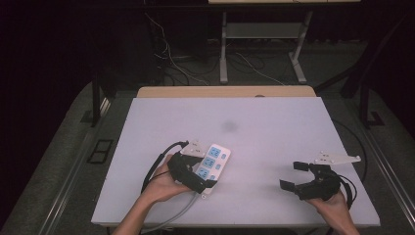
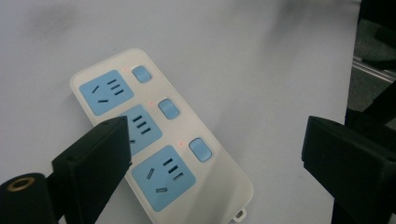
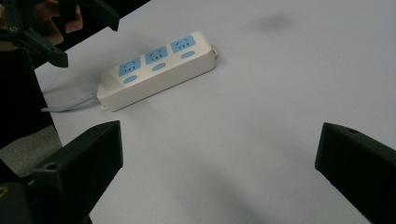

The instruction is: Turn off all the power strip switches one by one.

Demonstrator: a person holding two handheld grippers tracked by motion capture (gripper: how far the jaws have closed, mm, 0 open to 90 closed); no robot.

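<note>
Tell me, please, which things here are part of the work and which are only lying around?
Part of the work:
- power strip, white with three blue sockets
- left tool, open, above the strip
- right tool, open, away from the strip

Only lying around:
- dark smudge on the white table
- cables on the floor behind

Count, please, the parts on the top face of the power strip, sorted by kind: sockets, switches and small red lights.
On the power strip, by the left gripper view:
Blue sockets: 3
Blue switches: 3
Small red lights: 3
Total: 9
</note>
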